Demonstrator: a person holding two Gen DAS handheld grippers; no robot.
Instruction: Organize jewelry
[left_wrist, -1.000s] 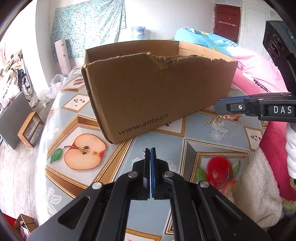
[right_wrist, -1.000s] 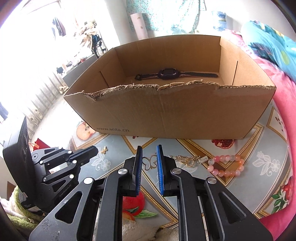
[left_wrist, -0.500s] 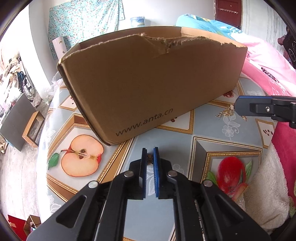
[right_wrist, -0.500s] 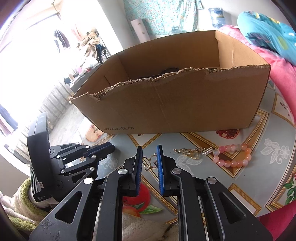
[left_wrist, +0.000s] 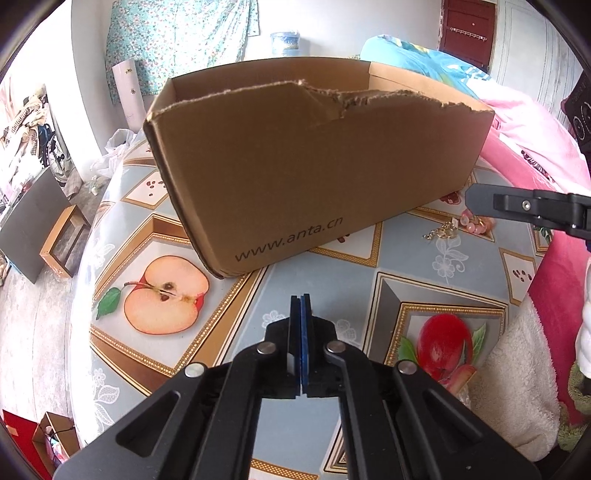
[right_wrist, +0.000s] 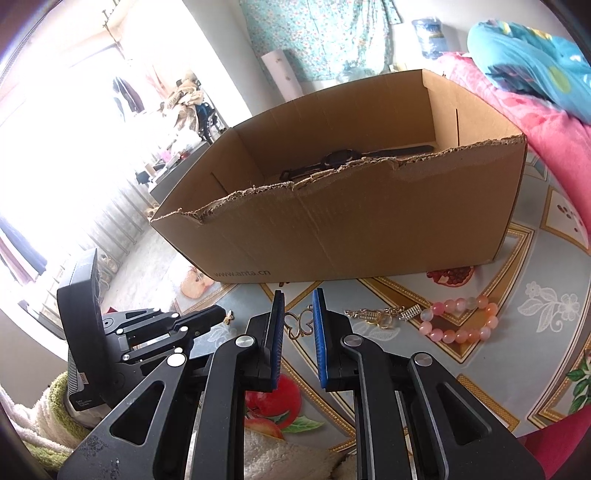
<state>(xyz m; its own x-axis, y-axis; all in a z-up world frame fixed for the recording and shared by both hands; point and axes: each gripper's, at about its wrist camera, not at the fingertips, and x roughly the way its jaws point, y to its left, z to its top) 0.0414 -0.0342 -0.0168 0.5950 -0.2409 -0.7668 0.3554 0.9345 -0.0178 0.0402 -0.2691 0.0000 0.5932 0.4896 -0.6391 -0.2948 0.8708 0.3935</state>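
Left claw (left_wrist: 301, 301) is clenched tight, pads together, nothing visible between them, poised over the table (left_wrist: 332, 280) before the box (left_wrist: 314, 177). Right claw (right_wrist: 298, 314) stands partly open, grasping nothing, a gold charm (right_wrist: 300, 325) on the table between its tips. Bead bracelet (right_wrist: 460, 319) and chain (right_wrist: 380, 315) lie nearby; a watch (right_wrist: 340, 158) is in the box.

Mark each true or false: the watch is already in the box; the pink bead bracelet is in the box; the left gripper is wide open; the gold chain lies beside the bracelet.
1. The watch lies inside the cardboard box. True.
2. The pink bead bracelet is in the box. False: it lies on the tablecloth in front of it.
3. The left gripper is wide open. False: its jaws are shut.
4. The gold chain lies beside the bracelet. True.
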